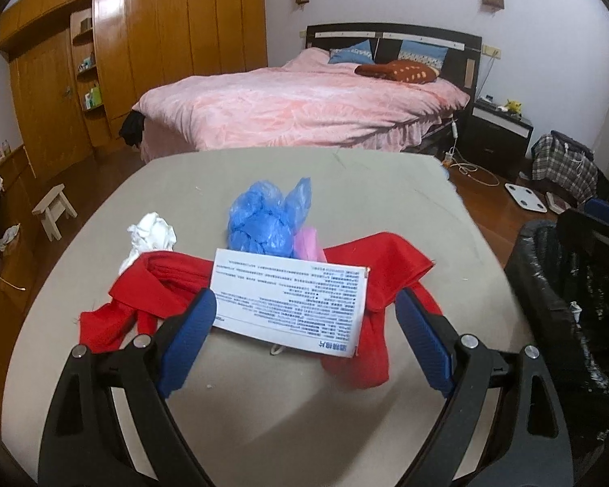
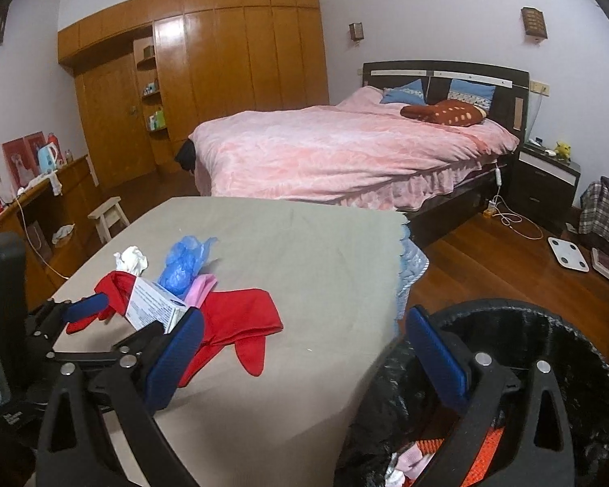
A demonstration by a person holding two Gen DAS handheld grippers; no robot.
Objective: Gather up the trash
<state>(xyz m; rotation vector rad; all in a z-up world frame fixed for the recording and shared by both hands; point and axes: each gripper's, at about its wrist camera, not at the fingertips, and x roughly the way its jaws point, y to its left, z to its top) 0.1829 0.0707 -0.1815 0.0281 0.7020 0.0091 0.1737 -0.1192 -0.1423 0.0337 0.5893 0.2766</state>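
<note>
Lining up on the white printed box (image 1: 290, 304) looks like the step in hand: the left gripper (image 1: 306, 312) is spread wide with nothing in it, blue fingers (image 1: 191, 337) either side of the box's near edge, not touching as far as I can tell. The box sits on top of a red cloth (image 1: 385, 268) on the grey table (image 1: 365, 186), with a blue plastic bag (image 1: 264, 219) at its 12 o'clock and a crumpled white tissue (image 1: 152, 235) around 10. I'd push in a bit further and close on the box's short sides only, since the cloth will probably snag and get dragged along. The right gripper (image 2: 304, 361) is also wide open and empty, hanging over the black-lined trash bin (image 2: 548, 324), which is at 3 o'clock from the box, so it's a short swing over.
</note>
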